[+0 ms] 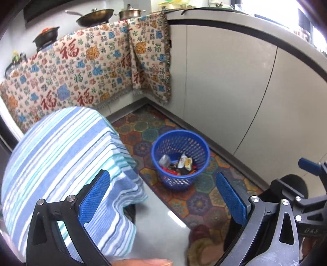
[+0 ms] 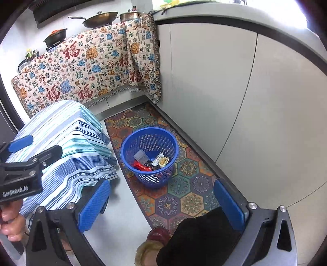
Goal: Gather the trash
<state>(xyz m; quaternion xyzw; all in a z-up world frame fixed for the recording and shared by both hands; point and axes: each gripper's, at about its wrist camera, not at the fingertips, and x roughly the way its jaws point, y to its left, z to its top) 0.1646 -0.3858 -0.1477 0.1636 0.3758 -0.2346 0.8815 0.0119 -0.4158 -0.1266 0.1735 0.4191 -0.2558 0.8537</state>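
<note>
A blue mesh waste basket (image 1: 180, 158) stands on the patterned floor mat; it also shows in the right wrist view (image 2: 149, 155). Inside lie several pieces of trash (image 1: 178, 164), wrappers and a small clear packet (image 2: 151, 160). My left gripper (image 1: 163, 196) is open and empty, held above the floor in front of the basket. My right gripper (image 2: 163, 200) is open and empty too, above the mat just before the basket. The left gripper's body (image 2: 22, 174) shows at the left of the right wrist view, over the striped cloth.
A low table under a blue striped cloth (image 1: 61, 159) stands left of the basket. White cabinet doors (image 2: 235, 102) run along the right. A patterned cloth (image 1: 81, 67) hangs over the counter behind, with pans (image 1: 95, 16) on top. The person's slippered foot (image 2: 155, 243) is on the mat.
</note>
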